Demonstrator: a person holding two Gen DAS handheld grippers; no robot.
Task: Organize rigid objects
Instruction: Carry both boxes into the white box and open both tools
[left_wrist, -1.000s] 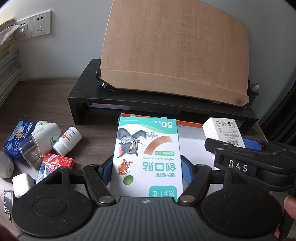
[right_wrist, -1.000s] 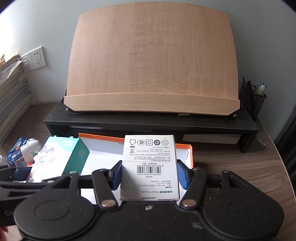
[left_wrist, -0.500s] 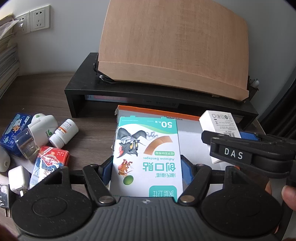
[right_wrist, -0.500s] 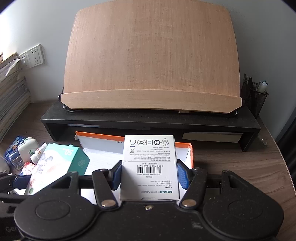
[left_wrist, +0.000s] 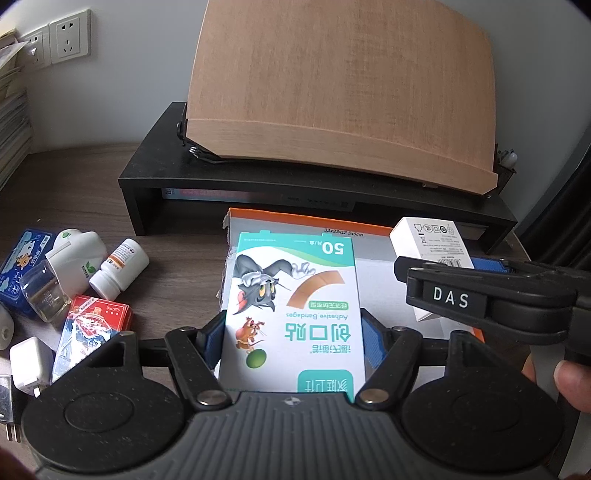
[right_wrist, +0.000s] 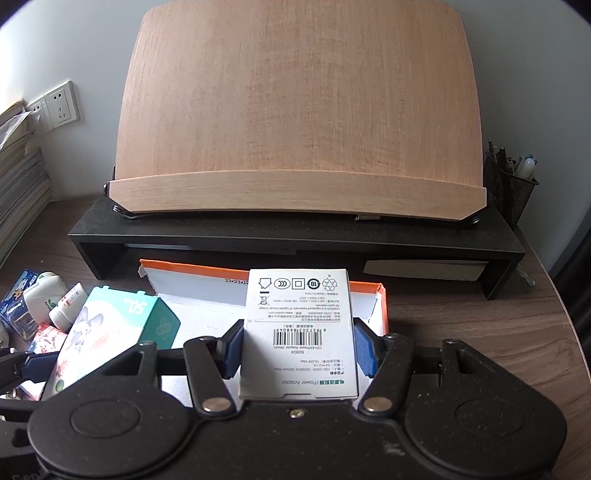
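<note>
My left gripper (left_wrist: 293, 338) is shut on a green and white adhesive bandage box (left_wrist: 293, 306), held above the left part of an open white cardboard box with orange sides (left_wrist: 288, 219). My right gripper (right_wrist: 299, 349) is shut on a white power adapter box (right_wrist: 299, 332), held above the right part of the same cardboard box (right_wrist: 192, 280). The bandage box also shows in the right wrist view (right_wrist: 110, 325), and the adapter box in the left wrist view (left_wrist: 430, 240).
On the wooden desk left of the cardboard box lie a white pill bottle (left_wrist: 118, 267), a white plastic bottle (left_wrist: 75, 254), a blue box (left_wrist: 18, 266), a red card pack (left_wrist: 92, 323) and a white charger (left_wrist: 29, 363). Behind stands a black riser (right_wrist: 295, 236) with a wooden board (right_wrist: 295, 110). A mesh pen holder (right_wrist: 509, 188) is at right.
Both grippers have risen a little with their boxes still held; the desk and cardboard box now sit lower and farther in both views.
</note>
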